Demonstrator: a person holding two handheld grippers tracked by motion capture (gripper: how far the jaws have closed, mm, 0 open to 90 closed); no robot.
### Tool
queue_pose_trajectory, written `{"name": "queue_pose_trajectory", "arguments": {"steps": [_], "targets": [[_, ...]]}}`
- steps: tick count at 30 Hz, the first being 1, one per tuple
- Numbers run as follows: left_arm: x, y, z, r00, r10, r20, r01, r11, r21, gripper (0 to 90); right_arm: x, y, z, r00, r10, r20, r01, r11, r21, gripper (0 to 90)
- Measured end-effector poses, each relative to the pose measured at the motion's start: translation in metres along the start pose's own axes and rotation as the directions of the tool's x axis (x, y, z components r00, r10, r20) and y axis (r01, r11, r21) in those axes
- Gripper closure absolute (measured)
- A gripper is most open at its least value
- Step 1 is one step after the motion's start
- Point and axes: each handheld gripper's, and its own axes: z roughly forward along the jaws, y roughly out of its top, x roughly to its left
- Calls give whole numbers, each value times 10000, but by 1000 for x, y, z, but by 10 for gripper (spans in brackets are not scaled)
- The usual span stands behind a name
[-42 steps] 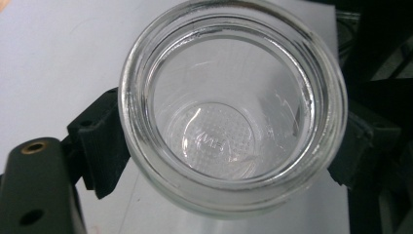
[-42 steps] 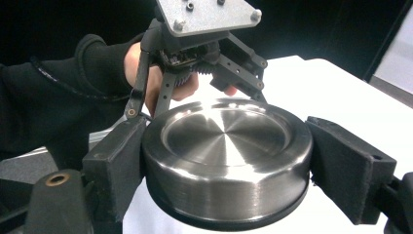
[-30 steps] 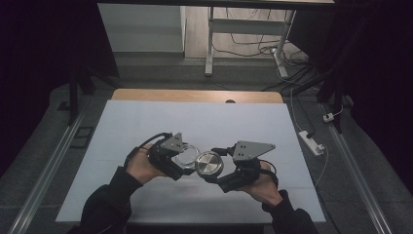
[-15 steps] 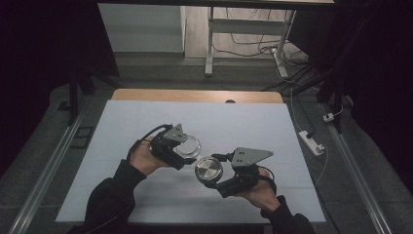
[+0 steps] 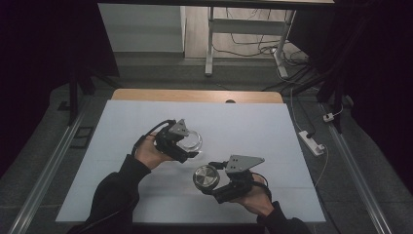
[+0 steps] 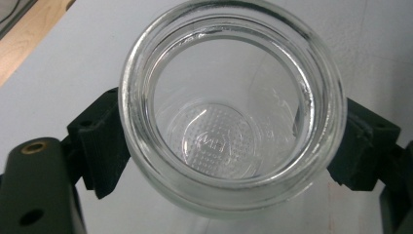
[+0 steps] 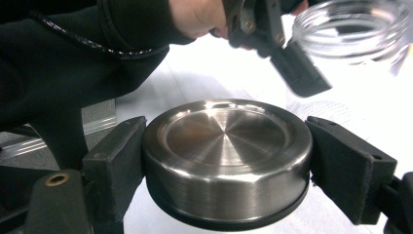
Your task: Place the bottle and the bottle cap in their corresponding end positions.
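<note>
Between left jaws: glass jar, clamped | right jaws: metal lid, clamped

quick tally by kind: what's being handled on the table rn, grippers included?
Glass jar: 1, lidless, clamped in the left gripper
Metal lid: 1, clamped in the right gripper
Handheld grippers: 2
Total: 4
</note>
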Motion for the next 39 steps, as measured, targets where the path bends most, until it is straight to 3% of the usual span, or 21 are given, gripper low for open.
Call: {"name": "queue_pose_trajectory", "arguments": {"steps": [10,25,39], "targets": [[9,3,13,9999,-65,-154,67,9999,81,159,-4,-14,14,9994,345,-7,-344,9991,229,179],[21,-2,27,9981,-508,-337,510,9987,42,159,-8,-35,47,9995,295,124,-306,9946,993,179],[29,-4,44,9960,-805,-387,811,9966,142,158,-13,-47,62,9987,320,384,-374,9882,1487,179]]}}
